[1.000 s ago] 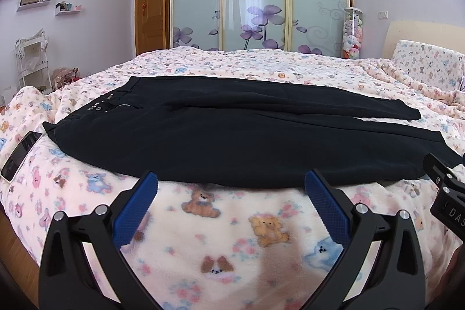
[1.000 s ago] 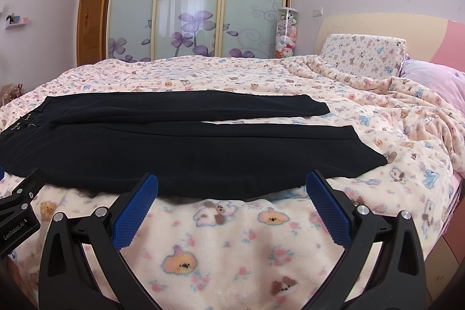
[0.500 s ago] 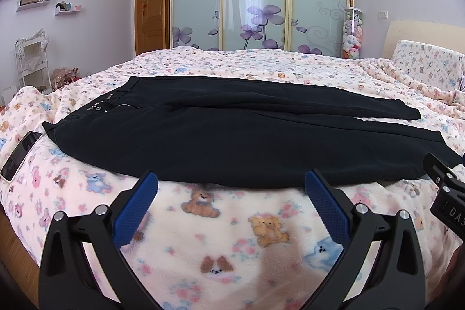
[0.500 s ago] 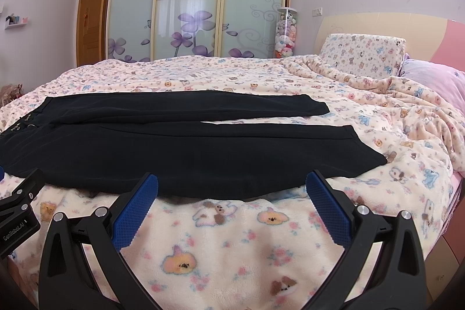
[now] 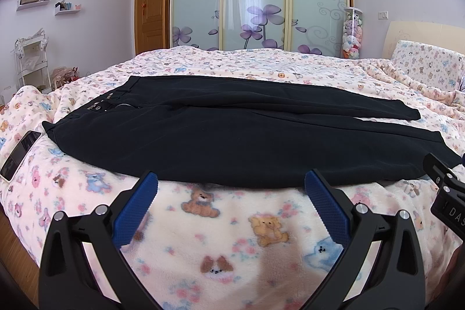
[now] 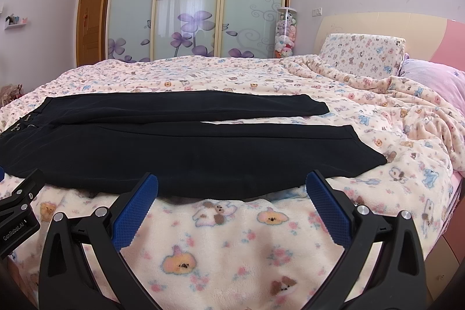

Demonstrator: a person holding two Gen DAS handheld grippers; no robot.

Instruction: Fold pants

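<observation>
— Black pants (image 5: 238,141) are spread flat across your bed's teddy-bear fleece blanket (image 5: 238,225), waistband to the left, both legs running to the right. Do you see them in both views?

— Yes. What are your grippers doing?

— Your left gripper (image 5: 231,182) hovers just short of the near edge of the pants, its blue pads (image 5: 135,208) spread wide with nothing between them. Your right gripper (image 6: 231,182) is likewise spread and empty, at the near edge farther toward the leg hems.

— Anything else near you?

— A phone (image 5: 19,154) lies on the blanket, left of the waistband. A pillow (image 6: 363,55) leans against the headboard (image 6: 377,23) at the right, well apart from the pants.
</observation>
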